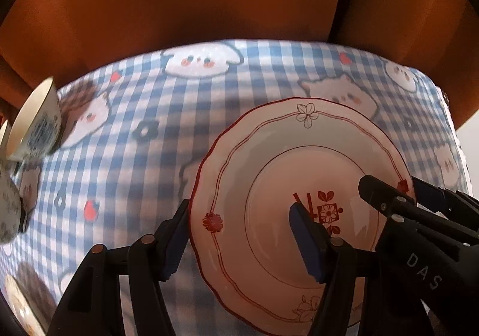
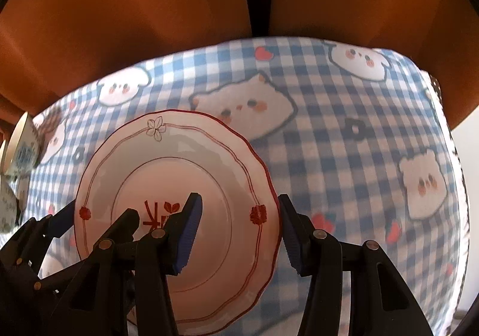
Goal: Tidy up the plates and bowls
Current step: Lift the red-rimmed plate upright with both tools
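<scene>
Left wrist: both tools straddle plate [image 1: 263, 162] rim w/ bare cloth [image 1: 134, 174] beyond.

Near rim of plate [image 1: 302, 156] is hidden behind the gripper bodies in both wrist views, cups [image 1: 36, 123] at left are cropped by the frame edge, pad-to-rim contact cannot be told.

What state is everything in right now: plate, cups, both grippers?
Plate: upright on the checked tablecloth, empty, rim between both grippers' fingers.
Left gripper: astride the plate's left rim; grip unclear.
Right gripper: astride the right rim; grip unclear.
Blue-patterned cup: at table's left edge, untouched.
</scene>
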Available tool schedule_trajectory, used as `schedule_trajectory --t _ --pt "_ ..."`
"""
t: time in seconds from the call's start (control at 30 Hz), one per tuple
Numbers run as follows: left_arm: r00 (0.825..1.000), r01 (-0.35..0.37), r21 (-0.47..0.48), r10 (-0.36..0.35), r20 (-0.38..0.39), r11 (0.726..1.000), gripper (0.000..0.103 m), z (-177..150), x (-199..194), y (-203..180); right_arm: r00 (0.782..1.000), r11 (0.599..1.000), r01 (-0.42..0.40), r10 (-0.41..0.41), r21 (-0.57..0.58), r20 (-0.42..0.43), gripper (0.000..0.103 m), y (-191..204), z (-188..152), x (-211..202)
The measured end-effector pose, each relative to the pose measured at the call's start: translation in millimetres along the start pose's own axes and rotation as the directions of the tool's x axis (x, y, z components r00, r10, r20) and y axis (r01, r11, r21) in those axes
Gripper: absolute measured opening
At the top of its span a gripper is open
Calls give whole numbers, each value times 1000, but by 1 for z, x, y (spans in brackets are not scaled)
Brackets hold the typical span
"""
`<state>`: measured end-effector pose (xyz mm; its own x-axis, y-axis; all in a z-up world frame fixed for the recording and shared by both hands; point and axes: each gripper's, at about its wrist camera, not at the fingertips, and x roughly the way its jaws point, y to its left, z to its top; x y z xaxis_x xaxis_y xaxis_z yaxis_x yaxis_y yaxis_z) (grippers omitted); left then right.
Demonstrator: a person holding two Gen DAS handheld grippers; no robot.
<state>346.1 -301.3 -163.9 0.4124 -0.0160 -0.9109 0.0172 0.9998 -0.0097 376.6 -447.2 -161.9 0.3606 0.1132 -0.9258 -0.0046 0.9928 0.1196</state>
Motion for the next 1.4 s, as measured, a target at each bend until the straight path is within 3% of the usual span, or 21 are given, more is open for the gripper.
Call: schedule_trajectory --t 0.33,0.47,0.6,0.73,0.87,1.1,1.4 --pt "997 37 1 -37 -71 999 66 -56 -28 9 996 1000 -12 14 23 -94 54 6 -57 -26" --pt "997 48 -22 -49 -53 999 53 -60 -32 17 995 999 -24 26 24 -101 54 6 -67 -33" --pt "997 49 -49 -52 -62 998 49 -55 -26 21 995 999 -19 16 -33 -101 51 8 -69 -28" --pt "998 30 -48 -33 -56 998 50 -59 -23 18 995 999 -20 16 -43 -98 50 8 -69 -20" --pt "998 33 -29 -35 -60 999 59 -60 -23 12 997 999 -28 25 -38 -76 50 7 -67 -17" --pt "997 40 -51 -43 -71 998 59 -63 -26 15 997 999 -27 23 -45 -73 50 8 -65 -17" --pt "998 37 -42 -39 -42 998 58 -71 -58 20 999 998 -7 4 -57 -50 50 16 -78 -47"
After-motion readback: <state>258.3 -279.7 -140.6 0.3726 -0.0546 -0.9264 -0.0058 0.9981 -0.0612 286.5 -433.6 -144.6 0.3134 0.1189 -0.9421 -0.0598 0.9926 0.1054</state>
